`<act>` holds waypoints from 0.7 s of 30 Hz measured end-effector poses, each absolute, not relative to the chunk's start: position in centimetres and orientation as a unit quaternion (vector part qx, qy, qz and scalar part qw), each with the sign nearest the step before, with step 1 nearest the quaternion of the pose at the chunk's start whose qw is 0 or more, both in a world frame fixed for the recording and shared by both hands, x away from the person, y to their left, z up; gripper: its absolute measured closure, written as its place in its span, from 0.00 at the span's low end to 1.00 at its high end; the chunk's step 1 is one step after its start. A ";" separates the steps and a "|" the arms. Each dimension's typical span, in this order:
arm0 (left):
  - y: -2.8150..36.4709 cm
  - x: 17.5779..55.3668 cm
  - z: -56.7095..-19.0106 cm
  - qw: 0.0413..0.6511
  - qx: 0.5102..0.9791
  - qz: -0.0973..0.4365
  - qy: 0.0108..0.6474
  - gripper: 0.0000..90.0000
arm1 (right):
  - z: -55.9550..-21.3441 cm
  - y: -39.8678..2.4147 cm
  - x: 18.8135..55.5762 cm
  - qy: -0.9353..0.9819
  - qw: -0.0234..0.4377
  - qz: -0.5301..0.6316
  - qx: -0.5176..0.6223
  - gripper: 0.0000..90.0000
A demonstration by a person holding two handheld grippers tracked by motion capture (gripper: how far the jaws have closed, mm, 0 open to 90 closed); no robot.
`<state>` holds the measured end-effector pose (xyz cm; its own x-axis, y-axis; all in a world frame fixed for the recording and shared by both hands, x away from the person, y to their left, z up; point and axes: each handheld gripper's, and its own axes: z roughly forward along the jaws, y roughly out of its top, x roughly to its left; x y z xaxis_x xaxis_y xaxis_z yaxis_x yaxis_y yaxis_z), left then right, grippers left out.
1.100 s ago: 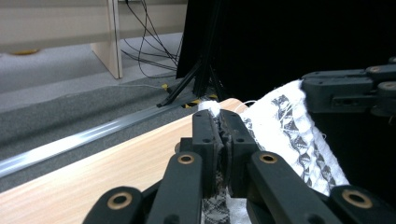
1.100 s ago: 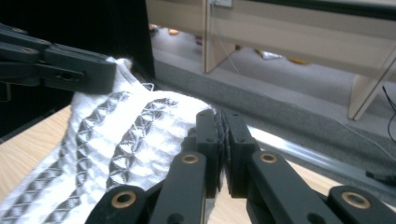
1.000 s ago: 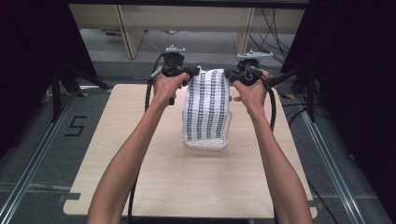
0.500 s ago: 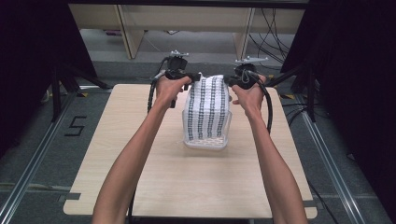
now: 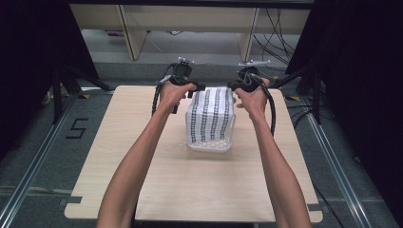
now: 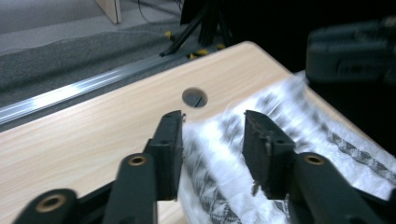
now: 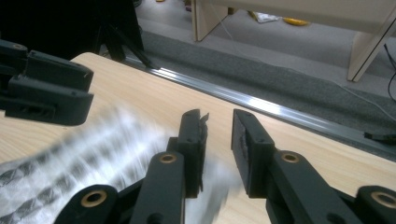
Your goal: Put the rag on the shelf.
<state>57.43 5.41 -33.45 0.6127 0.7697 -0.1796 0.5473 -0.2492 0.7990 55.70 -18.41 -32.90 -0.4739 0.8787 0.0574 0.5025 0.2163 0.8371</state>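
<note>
patterned cloth [image 5: 212, 118] btwn both grippers, left gripper [image 6: 212, 128] & right gripper [image 7: 218, 126] jaws apart.

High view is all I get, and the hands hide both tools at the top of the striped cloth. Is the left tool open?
Observer: Yes. The left tool is open, and the striped cloth lies blurred between its jaws, not clamped.
Operator: Right tool?
Observer: The right tool is open too. The cloth's edge sits by one jaw and below the gap.
Operator: Anything in the table beyond the cloth?
Observer: A round hole in the table, just past the left tool's tips.
</note>
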 end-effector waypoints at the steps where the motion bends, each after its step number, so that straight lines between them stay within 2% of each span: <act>1: 5.4 57.2 -33.5 0.449 0.777 0.130 0.421 0.61 | -33.0 -18.5 55.7 0.752 0.226 0.422 0.453 0.81; 12: 6.1 56.2 -33.4 0.460 0.775 0.134 0.412 0.59 | -33.1 -19.3 55.3 0.749 0.224 0.428 0.453 0.79; 21: 6.8 55.2 -33.2 0.477 0.769 0.116 0.410 0.51 | -32.5 -20.3 54.7 0.751 0.229 0.432 0.444 0.77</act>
